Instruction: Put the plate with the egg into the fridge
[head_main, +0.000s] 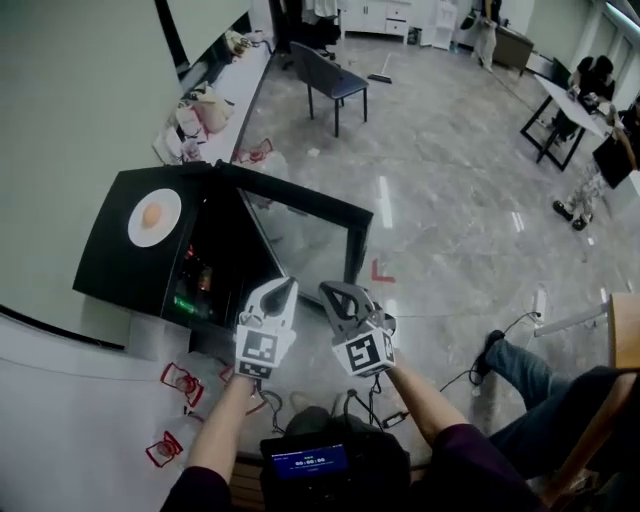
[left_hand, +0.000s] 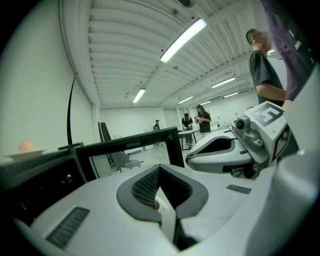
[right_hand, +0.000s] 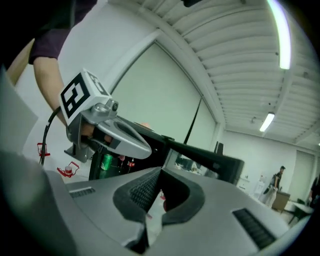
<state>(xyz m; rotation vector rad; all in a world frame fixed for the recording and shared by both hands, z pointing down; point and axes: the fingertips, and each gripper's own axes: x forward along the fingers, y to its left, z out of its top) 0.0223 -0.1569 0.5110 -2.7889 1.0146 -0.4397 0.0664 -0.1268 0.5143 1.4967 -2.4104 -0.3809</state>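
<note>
The head view looks steeply down from above the person onto the fridge (head_main: 110, 250) and the floor (head_main: 450, 170), with the left hand-held gripper (head_main: 288, 285) and right hand-held gripper (head_main: 327, 290) close beneath it. The left gripper view rides just behind its own jaws and faces about level across the room, past the fridge door (left_hand: 130, 140). The right gripper view faces the fridge's open front. All three views share the fridge, and each gripper view catches the other hand-held gripper.

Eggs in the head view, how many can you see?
1. The egg sits on the white plate on top of the black fridge, at the left. Others may be hidden inside the fridge, whose door stands open.
</note>
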